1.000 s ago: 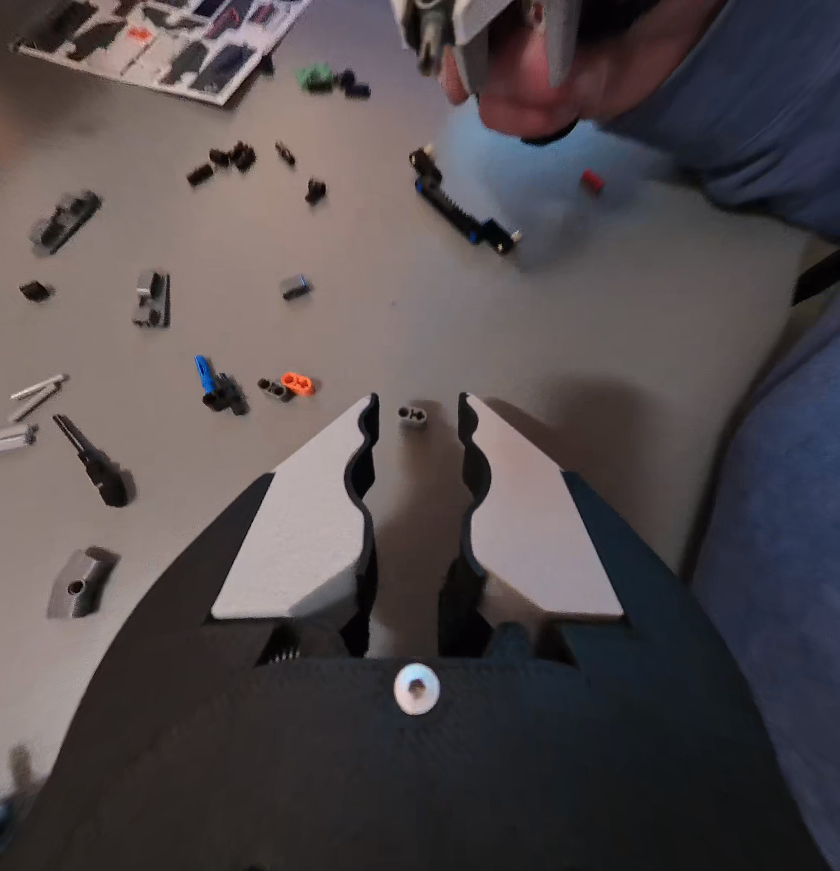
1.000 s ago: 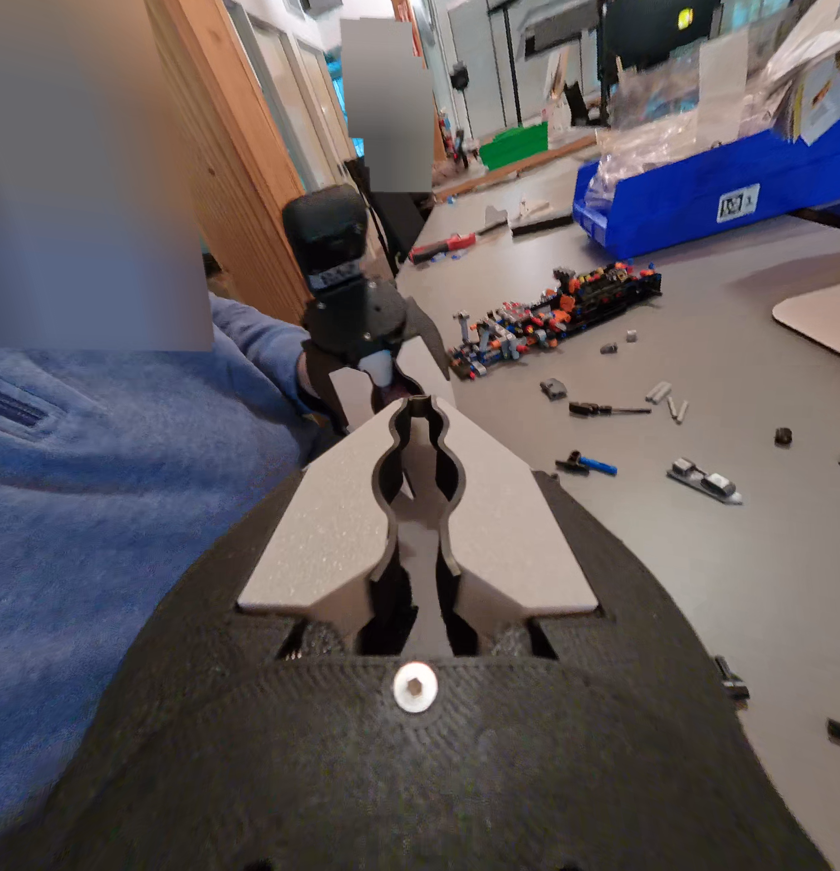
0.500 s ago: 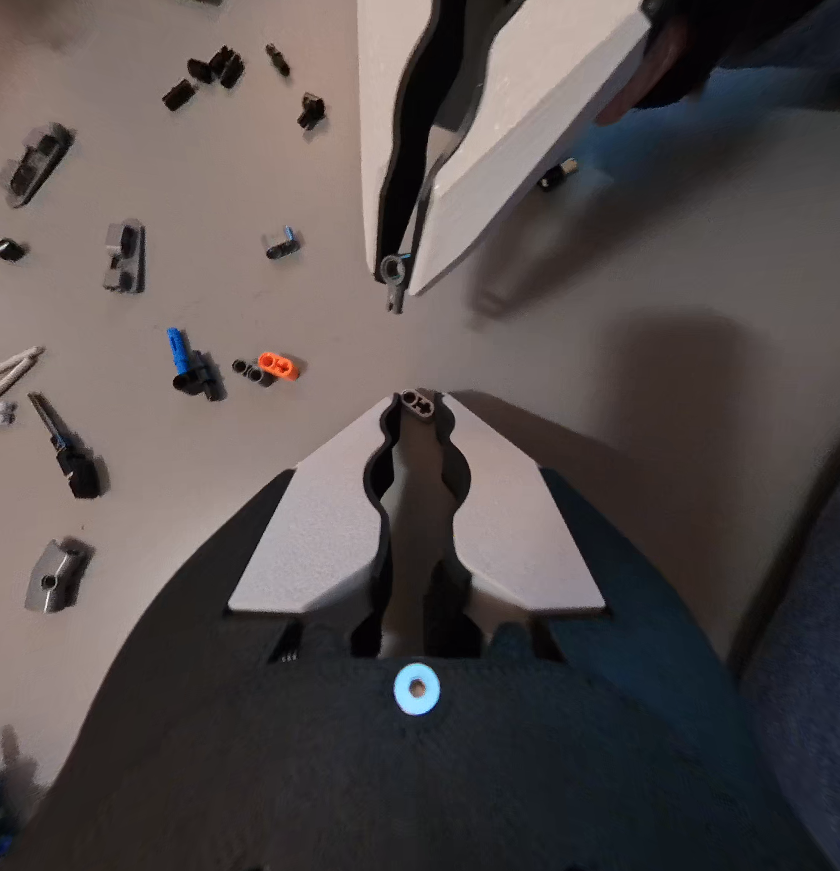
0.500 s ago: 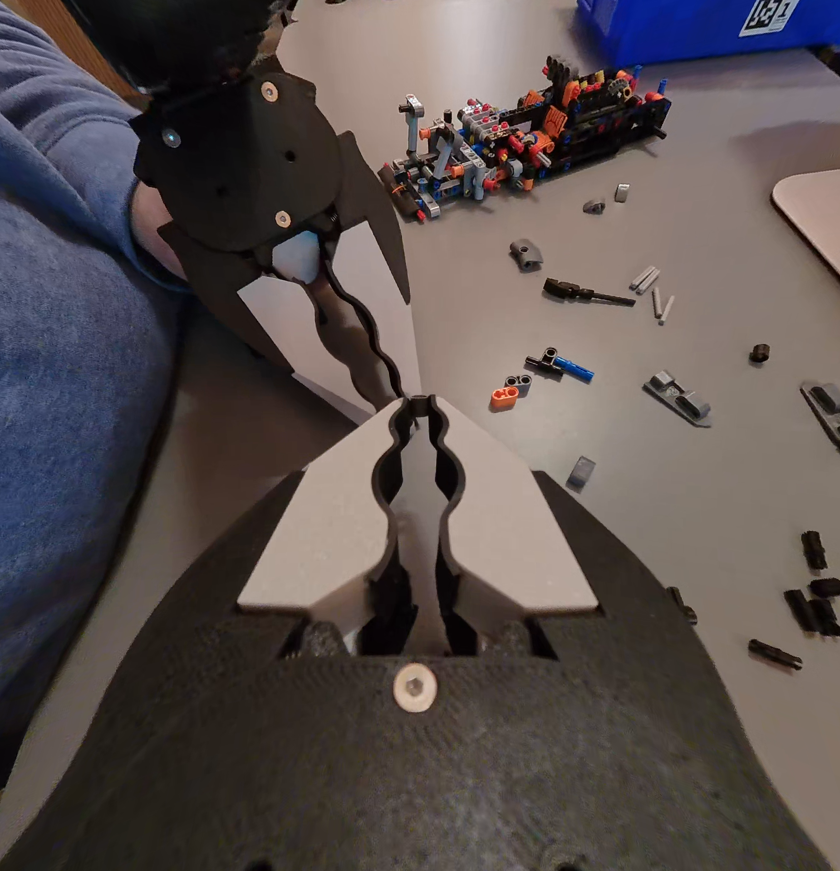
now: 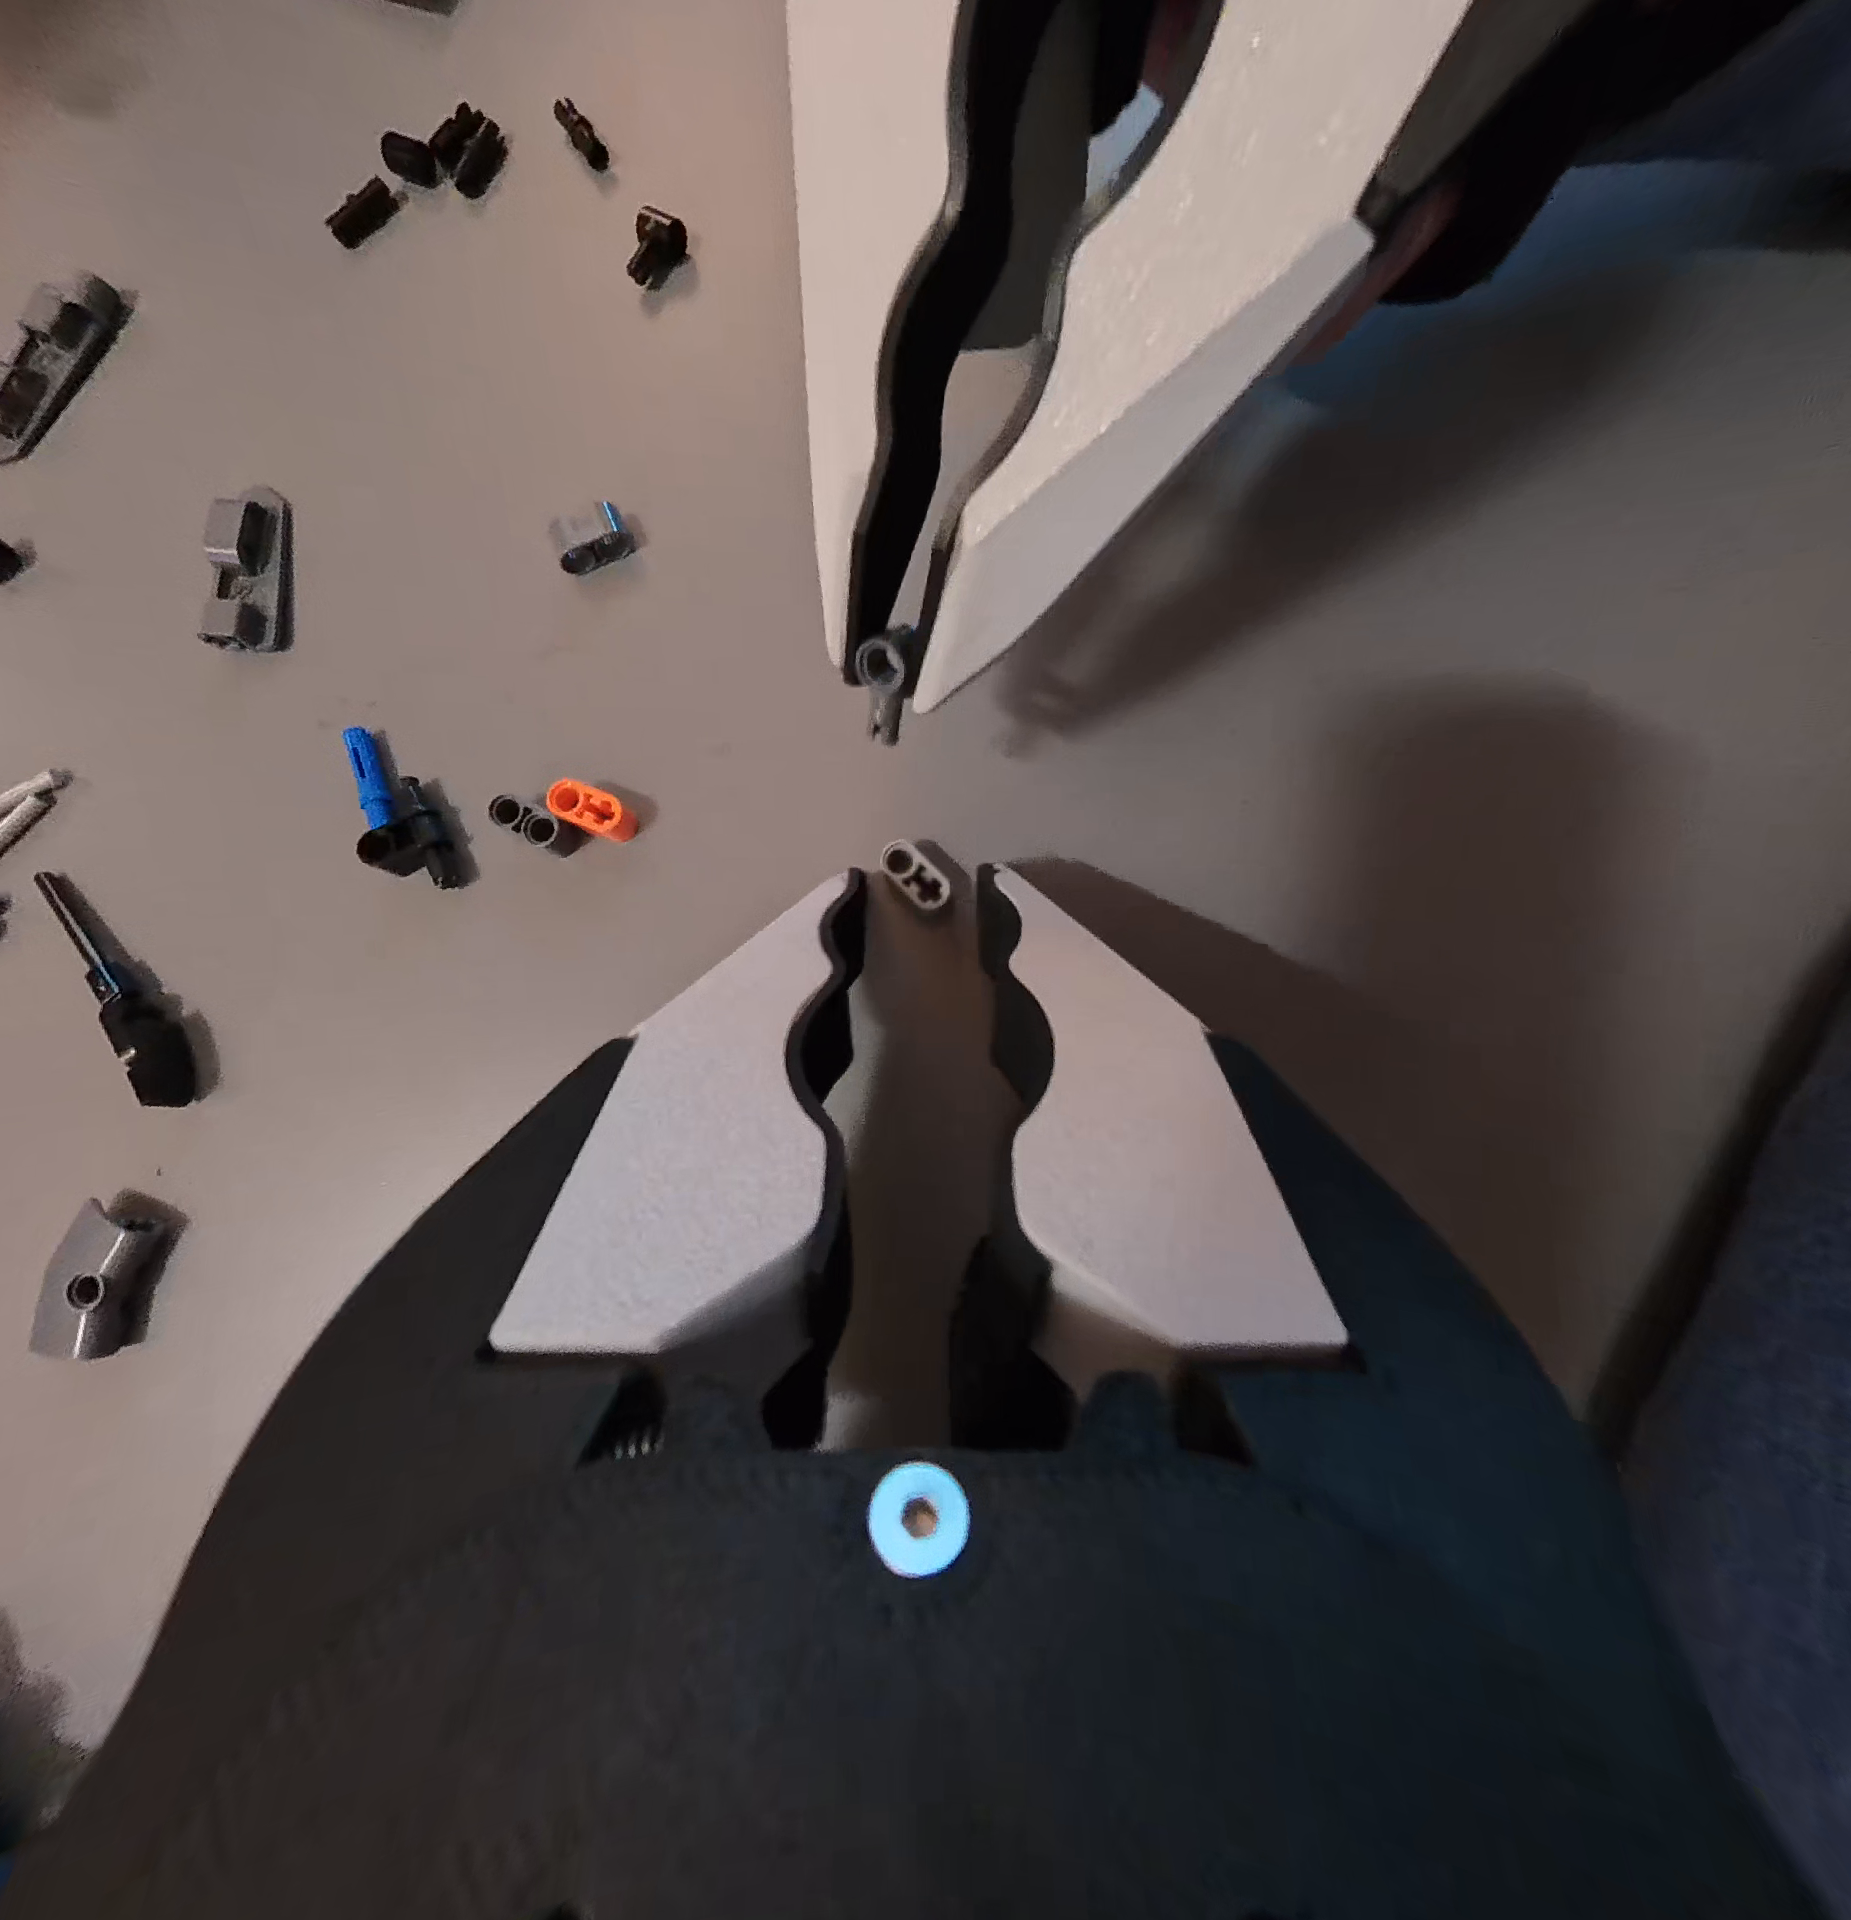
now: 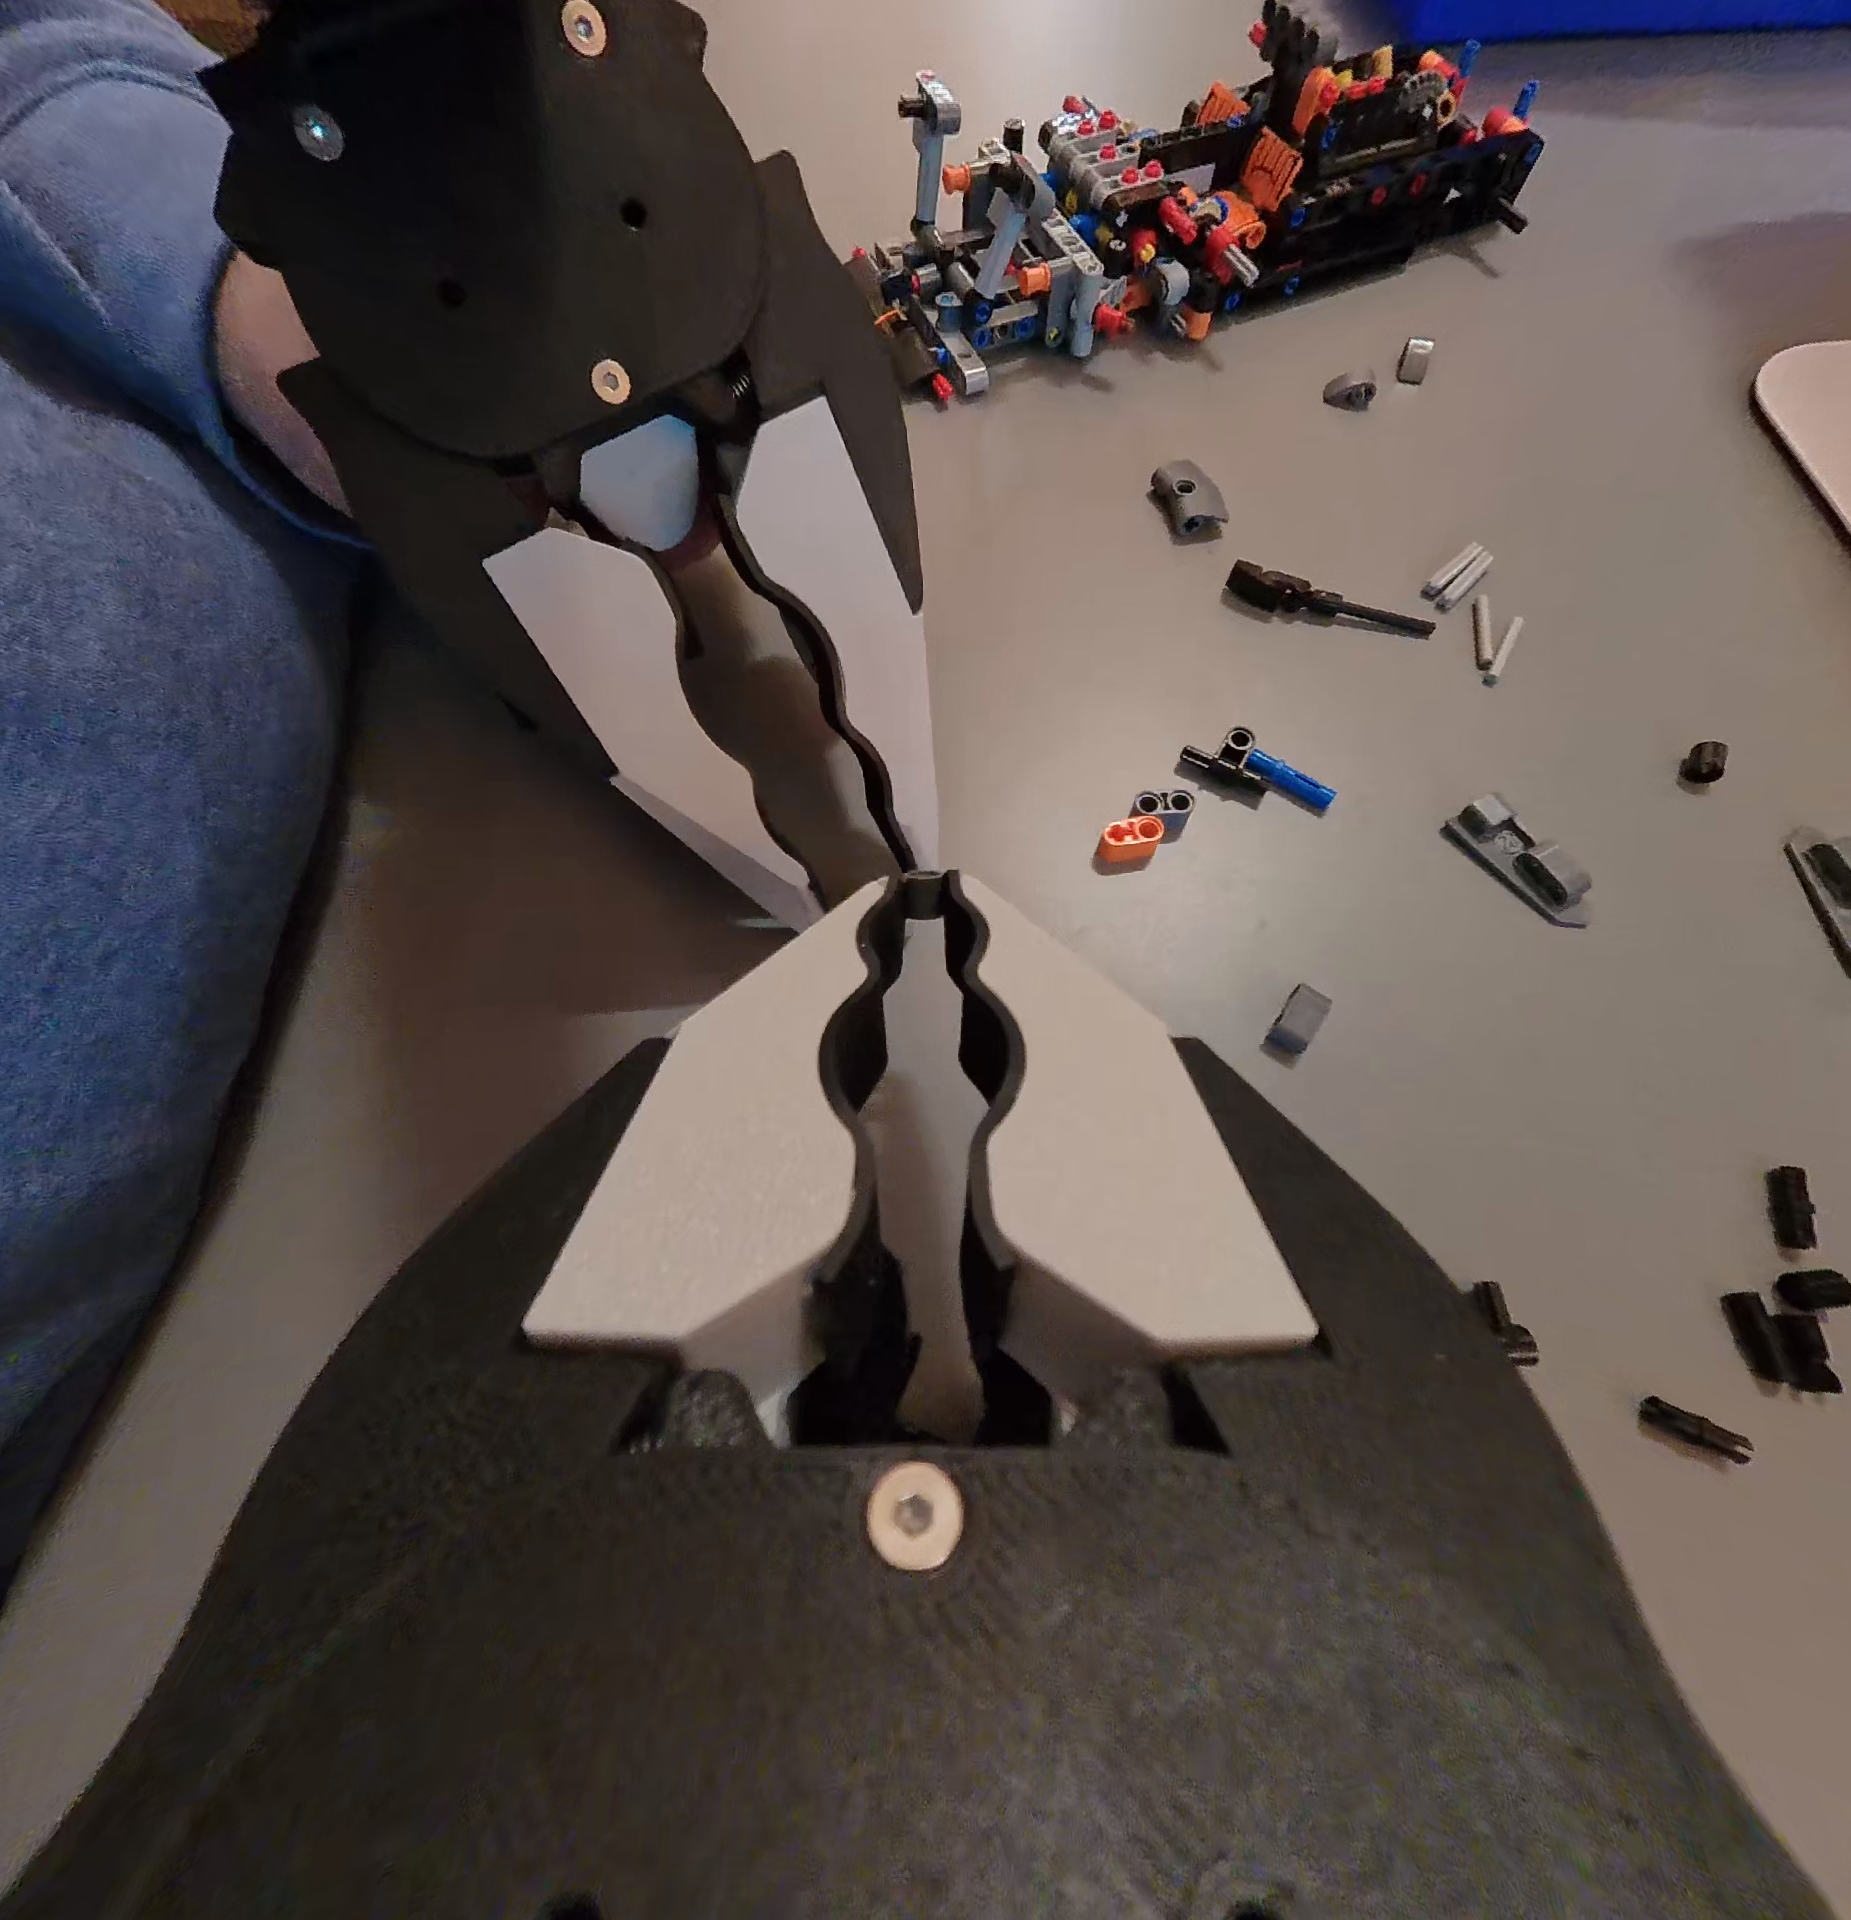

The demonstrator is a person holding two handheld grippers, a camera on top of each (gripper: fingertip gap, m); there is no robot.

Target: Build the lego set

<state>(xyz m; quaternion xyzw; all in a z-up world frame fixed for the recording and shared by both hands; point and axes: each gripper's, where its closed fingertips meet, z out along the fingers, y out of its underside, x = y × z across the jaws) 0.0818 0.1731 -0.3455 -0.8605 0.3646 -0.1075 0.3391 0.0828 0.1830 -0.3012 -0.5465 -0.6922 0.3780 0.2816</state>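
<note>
My left gripper (image 5: 921, 883) is shut on a small light-grey two-hole connector (image 5: 919, 885), held at the fingertips above the grey table (image 5: 692, 436). My right gripper (image 6: 923, 891) is shut on a small dark-grey pin piece (image 6: 923, 894). In the left wrist view the right gripper (image 5: 885, 675) comes in from the top. Its pin piece (image 5: 885, 670) points down at the connector, a short gap away. In the right wrist view the left gripper (image 6: 905, 857) stands tip to tip with mine, and the connector is hidden.
The partly built model (image 6: 1212, 218) lies at the back of the table. Loose parts are scattered: an orange connector (image 5: 592, 808), a blue pin in a black connector (image 5: 391, 805), grey panels (image 5: 246, 571) and black pins (image 6: 1783, 1320). A person's blue sleeve (image 6: 121, 727) is at the left. The tips of one gripper are about 5 centimetres away from the tips of the other.
My left gripper closed on the grey connector that lay on the table. My right gripper swung down from high up and brought its pin piece close to the connector.
</note>
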